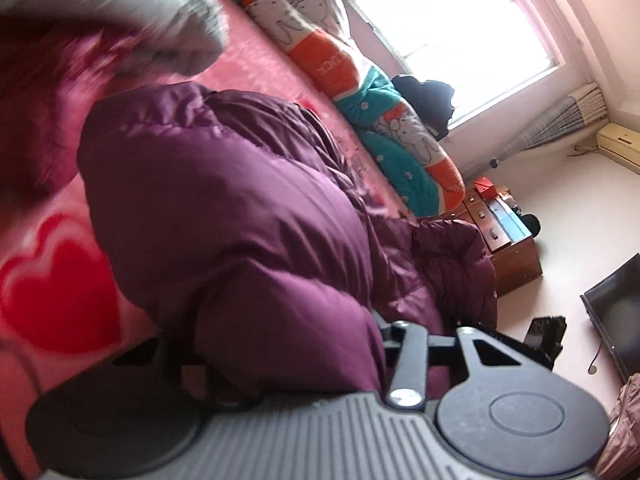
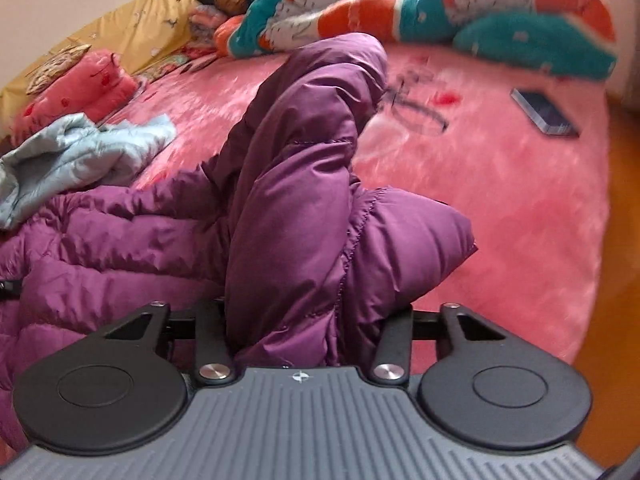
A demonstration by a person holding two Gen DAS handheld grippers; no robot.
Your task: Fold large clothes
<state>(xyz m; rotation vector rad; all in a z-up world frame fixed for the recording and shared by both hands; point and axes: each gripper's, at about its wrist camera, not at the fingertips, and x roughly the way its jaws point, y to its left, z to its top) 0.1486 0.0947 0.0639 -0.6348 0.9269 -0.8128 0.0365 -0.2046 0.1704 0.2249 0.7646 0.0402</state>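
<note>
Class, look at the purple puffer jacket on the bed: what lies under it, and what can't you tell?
Under the purple puffer jacket lies the pink blanket, showing around it with a red heart beside. Whatever sits directly beneath the jacket's bulk is covered.

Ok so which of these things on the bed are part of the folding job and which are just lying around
Part of the job:
purple puffer jacket
left tongs, gripping it
right tongs, gripping it

Just lying about:
light blue garment
patterned quilt
phone
pink pillow
</note>
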